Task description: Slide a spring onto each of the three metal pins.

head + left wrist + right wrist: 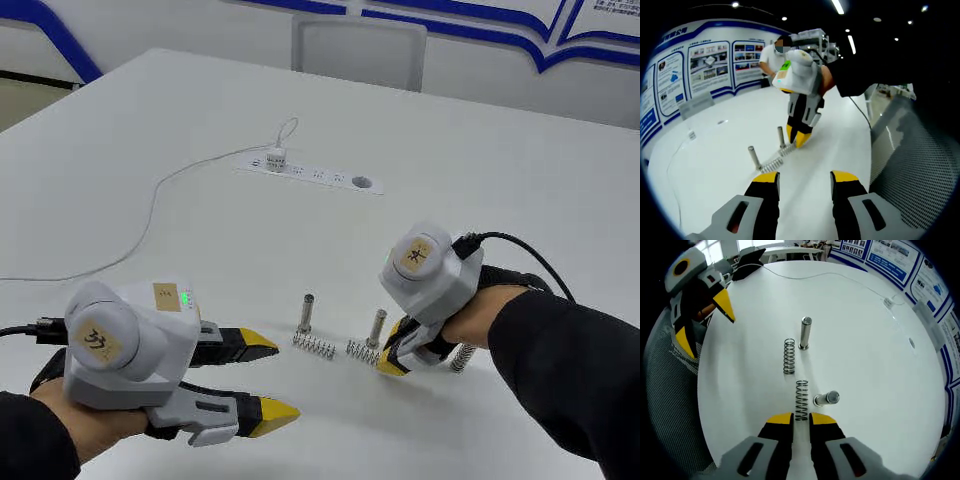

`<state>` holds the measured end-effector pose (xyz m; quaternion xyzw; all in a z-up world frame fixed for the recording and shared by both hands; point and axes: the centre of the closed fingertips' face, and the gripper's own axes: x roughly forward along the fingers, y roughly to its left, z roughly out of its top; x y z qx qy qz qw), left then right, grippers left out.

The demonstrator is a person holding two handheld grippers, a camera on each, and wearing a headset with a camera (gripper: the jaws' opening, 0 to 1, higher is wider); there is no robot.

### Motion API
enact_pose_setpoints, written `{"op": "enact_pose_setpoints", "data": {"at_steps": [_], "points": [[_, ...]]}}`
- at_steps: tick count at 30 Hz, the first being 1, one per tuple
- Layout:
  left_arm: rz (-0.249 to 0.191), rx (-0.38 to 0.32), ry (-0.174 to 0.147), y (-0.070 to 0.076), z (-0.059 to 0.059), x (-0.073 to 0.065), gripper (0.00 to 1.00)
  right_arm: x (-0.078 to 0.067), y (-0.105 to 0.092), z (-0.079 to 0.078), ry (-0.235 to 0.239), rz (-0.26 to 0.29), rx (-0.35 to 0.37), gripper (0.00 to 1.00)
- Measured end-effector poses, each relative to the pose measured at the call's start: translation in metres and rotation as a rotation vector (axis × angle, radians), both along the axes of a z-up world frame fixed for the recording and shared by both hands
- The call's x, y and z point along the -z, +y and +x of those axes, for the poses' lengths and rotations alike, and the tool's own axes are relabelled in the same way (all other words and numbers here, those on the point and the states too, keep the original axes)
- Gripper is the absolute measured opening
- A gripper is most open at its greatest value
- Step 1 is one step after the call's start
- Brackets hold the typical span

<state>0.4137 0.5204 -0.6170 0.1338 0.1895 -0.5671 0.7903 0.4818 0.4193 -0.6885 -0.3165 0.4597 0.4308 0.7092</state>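
Two metal pins (306,312) (377,328) stand upright on the white table (200,220). One spring (314,346) lies flat by the left pin, and another (362,351) lies by the right pin. A third spring (462,357) lies to the right, behind my right hand. My right gripper (801,419) has its jaws narrowed onto the near end of a spring (801,400), which lies beside the near pin (827,399). The far pin (805,332) and the other spring (789,356) lie beyond. My left gripper (804,177) stands open and empty, short of the pins.
A white power strip (310,172) with a plug (275,157) and a thin cable lies further back on the table. A grey chair (358,45) stands at the far edge. A mesh chair (920,165) is beside the table, and a person (772,57) stands in the background.
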Motion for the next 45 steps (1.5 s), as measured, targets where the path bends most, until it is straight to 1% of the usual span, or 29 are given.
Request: {"op": "enact_pose_setpoints", "data": {"at_steps": [5, 8, 10, 12, 14, 17, 20, 24, 30, 35, 40, 45], "points": [[0.004, 0.001, 0.001, 0.000, 0.000, 0.000, 0.41, 0.004, 0.000, 0.000, 0.009, 0.004, 0.013, 0.12], [0.004, 0.002, 0.001, 0.000, 0.000, 0.000, 0.41, 0.004, 0.000, -0.001, 0.011, 0.010, 0.015, 0.12], [0.005, 0.002, 0.000, 0.000, 0.000, 0.000, 0.41, 0.003, 0.000, -0.003, 0.021, 0.010, 0.013, 0.12], [0.006, 0.003, 0.000, 0.000, 0.000, 0.001, 0.41, 0.000, 0.001, -0.003, 0.011, 0.013, 0.009, 0.12], [0.008, 0.004, 0.000, 0.000, 0.000, 0.001, 0.41, -0.003, 0.001, -0.006, 0.013, 0.005, -0.002, 0.11], [0.016, 0.011, 0.001, -0.001, 0.001, 0.003, 0.40, -0.009, 0.002, -0.012, 0.014, -0.009, -0.031, 0.11], [0.021, 0.020, -0.001, -0.003, 0.001, 0.003, 0.39, -0.016, 0.004, -0.020, 0.020, -0.011, -0.055, 0.11], [0.030, 0.037, -0.006, -0.007, 0.001, 0.003, 0.38, -0.027, 0.009, -0.034, 0.035, 0.001, -0.102, 0.11], [0.033, 0.060, -0.017, -0.014, 0.003, 0.002, 0.36, -0.046, 0.023, -0.052, 0.028, 0.025, -0.179, 0.11], [0.027, 0.072, -0.022, -0.018, 0.002, 0.000, 0.35, -0.056, 0.034, -0.061, 0.024, 0.040, -0.231, 0.11], [0.024, 0.090, -0.025, -0.021, -0.001, 0.000, 0.32, -0.064, 0.046, -0.067, 0.014, 0.051, -0.278, 0.11], [0.018, 0.110, -0.031, -0.025, -0.004, -0.002, 0.28, -0.069, 0.056, -0.073, 0.010, 0.053, -0.328, 0.11]]}}
